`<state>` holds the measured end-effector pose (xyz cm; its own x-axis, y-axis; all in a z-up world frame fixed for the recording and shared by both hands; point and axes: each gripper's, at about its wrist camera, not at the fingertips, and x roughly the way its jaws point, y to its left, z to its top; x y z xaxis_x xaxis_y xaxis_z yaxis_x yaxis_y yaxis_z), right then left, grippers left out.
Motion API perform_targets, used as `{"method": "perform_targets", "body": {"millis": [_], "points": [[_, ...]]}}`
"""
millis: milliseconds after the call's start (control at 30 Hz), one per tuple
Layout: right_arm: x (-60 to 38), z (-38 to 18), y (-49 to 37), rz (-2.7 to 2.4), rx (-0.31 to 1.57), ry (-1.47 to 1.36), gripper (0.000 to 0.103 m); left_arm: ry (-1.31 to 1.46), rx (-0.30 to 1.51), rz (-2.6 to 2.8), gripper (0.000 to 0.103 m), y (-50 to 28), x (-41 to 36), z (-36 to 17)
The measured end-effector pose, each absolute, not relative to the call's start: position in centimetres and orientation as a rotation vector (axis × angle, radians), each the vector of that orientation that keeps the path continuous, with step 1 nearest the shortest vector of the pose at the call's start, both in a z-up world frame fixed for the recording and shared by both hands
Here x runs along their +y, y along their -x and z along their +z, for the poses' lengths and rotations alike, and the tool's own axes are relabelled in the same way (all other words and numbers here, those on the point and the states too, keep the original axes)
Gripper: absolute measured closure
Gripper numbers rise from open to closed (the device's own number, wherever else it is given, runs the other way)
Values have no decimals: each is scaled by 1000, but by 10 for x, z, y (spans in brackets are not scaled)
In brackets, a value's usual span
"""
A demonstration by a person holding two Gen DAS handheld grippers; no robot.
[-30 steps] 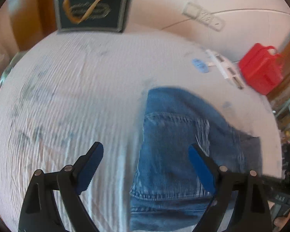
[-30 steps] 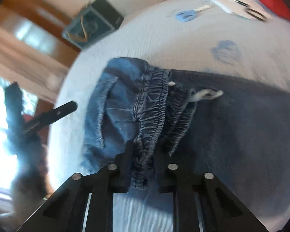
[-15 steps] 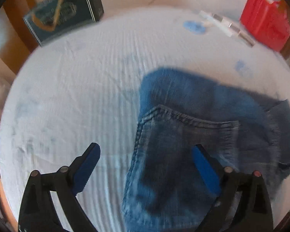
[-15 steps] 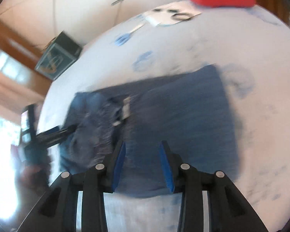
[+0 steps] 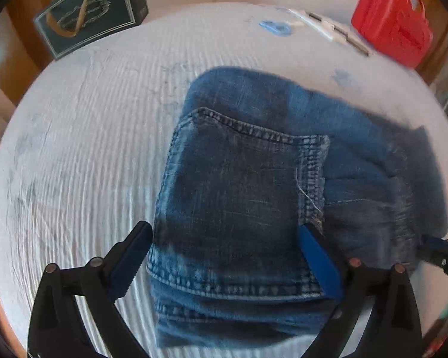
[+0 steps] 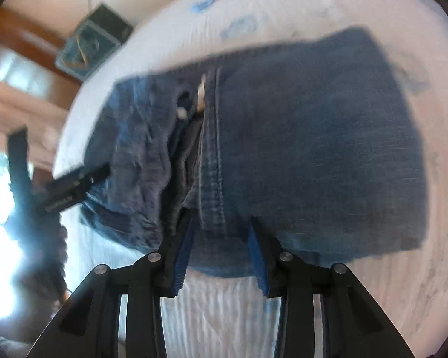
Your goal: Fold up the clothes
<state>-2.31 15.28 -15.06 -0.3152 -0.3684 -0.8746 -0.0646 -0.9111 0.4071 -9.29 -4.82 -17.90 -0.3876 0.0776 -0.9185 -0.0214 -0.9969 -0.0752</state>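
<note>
On the white cloth-covered surface (image 5: 74,155), the denim garment (image 5: 254,197) is lying folded into a compact stack, well apart from the red case (image 5: 391,21) at the far edge. The left tongs (image 5: 224,256) are standing wide, hovering over the stack's near hem and gripping nothing. The right tongs (image 6: 221,247) are sitting moderately parted over the near edge beside the bunched waistband (image 6: 176,149), holding nothing. Judged step: a fold is laid and released. The next move is probably calling for tucking or flattening the waistband side.
</note>
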Motion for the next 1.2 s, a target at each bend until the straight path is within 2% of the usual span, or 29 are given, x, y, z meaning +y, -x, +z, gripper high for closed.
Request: {"method": "perform_targets", "body": {"millis": [167, 200, 233, 367, 467, 567, 700, 900, 1000, 1100, 1133, 1167, 1200], "points": [[200, -126, 10, -2517, -650, -1649, 66, 1627, -137, 2552, 4, 86, -48, -163], [209, -126, 8, -2544, -668, -1656, 66, 1656, -121, 2536, 12, 85, -46, -170], [215, -130, 5, -2560, -667, -1677, 66, 1685, -105, 2520, 15, 84, -45, -178], [215, -161, 4, -2520, -683, -1794, 66, 1734, -70, 2495, 15, 81, -40, -195], [210, -162, 3, -2525, -654, -1812, 66, 1741, -84, 2491, 14, 82, -41, -196], [213, -151, -7, -2528, -728, -1762, 66, 1709, -120, 2509, 14, 77, -45, -185], [234, -136, -26, -2618, -858, -1643, 51, 1647, -179, 2587, 7, 64, -64, -164], [259, -159, -26, -2631, -1069, -1684, 44, 1701, -232, 2616, 5, 72, -90, -169], [260, -164, -24, -2621, -1071, -1676, 42, 1763, -232, 2553, 5, 77, -87, -186], [245, -168, -11, -2659, -973, -1645, 40, 1790, -198, 2517, 5, 80, -78, -197], [240, -169, -7, -2656, -926, -1659, 42, 1794, -204, 2509, 5, 82, -78, -198], [235, -168, -3, -2656, -871, -1694, 48, 1797, -210, 2500, 5, 83, -78, -198], [230, -166, 0, -2644, -848, -1713, 66, 1798, -213, 2494, 5, 84, -78, -198]]}}
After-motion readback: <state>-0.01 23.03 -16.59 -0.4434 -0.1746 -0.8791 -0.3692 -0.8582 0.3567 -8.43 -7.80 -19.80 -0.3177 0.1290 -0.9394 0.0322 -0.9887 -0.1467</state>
